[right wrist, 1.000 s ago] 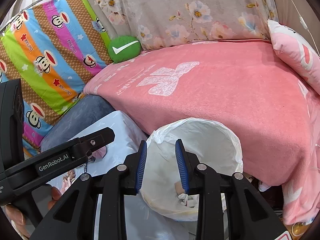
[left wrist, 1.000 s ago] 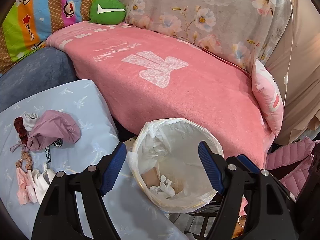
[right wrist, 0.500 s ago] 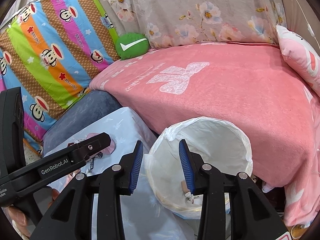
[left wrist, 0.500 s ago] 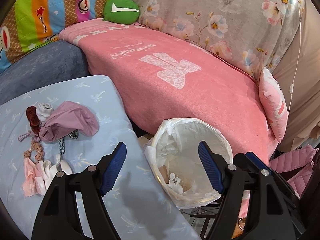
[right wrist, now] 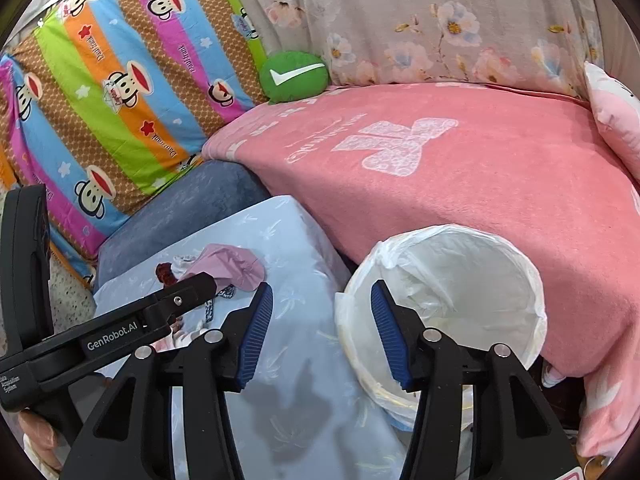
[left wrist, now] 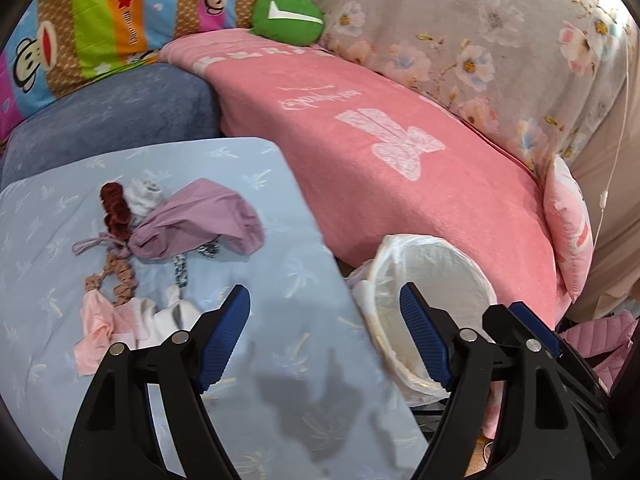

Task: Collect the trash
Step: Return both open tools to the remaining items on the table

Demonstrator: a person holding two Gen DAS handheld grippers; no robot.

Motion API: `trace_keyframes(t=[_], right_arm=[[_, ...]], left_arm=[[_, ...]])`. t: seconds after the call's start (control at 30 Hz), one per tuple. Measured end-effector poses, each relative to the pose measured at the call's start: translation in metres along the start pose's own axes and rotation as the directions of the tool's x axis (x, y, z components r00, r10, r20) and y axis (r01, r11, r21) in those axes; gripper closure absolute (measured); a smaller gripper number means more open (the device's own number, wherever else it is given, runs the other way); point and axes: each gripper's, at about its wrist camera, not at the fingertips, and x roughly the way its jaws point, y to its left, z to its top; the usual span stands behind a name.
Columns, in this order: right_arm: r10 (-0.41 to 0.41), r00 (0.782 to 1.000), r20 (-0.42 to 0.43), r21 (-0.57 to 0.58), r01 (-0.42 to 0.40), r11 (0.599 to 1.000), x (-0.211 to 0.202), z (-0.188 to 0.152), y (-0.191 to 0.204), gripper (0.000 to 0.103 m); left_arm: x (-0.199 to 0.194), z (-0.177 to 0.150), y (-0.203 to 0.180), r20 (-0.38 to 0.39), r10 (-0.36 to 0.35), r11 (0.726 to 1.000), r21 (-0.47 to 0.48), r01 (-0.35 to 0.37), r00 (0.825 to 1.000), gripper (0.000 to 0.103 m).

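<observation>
A bin lined with a white bag (left wrist: 436, 264) (right wrist: 460, 276) stands between the light blue table (left wrist: 288, 360) (right wrist: 288, 360) and the pink sofa. On the table's left lie a purple cloth pouch (left wrist: 196, 220) (right wrist: 232, 264), dark red scrunchies (left wrist: 116, 208), crumpled white pieces (left wrist: 172, 316) and pink scraps (left wrist: 96, 332). My left gripper (left wrist: 323, 292) hovers over the table edge beside the bin, jaws wide and still opening slightly, nothing between them. My right gripper (right wrist: 321, 286) hangs over the same edge, its jaws opening and empty.
The pink blanket (left wrist: 400, 160) covers the sofa behind the bin. A green cushion (left wrist: 288, 16), a striped monkey cushion (right wrist: 120, 92) and a pink pillow (left wrist: 568, 240) lie on it. The left tool's black arm (right wrist: 120, 332) and a hand (right wrist: 36, 428) cross the right view.
Both grippers have slid left, from over the bin toward the table, so more of the table's clutter shows. The right jaws have spread from nearly shut to clearly apart.
</observation>
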Motion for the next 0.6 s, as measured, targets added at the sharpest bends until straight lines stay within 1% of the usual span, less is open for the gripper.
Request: trace_keyframes(t=[0.3,0.6], right_arm=[[0.038,0.998,-0.052,-0.052,-0.041,0.998,0.019,-0.011,0.036,0.051],[0.073,0.99,-0.121,-0.114,-0.087,0.99,0.041,-0.03,0.077,0.051]], left_arm=[[-0.006,-0.011,0.048,-0.012,0.054,0.995,-0.081,-0.054,0.998,0.029],[-0.009,-0.027,0.102,-0.038,0.12,0.978,-0.167,-0.124,0.992,0.029]])
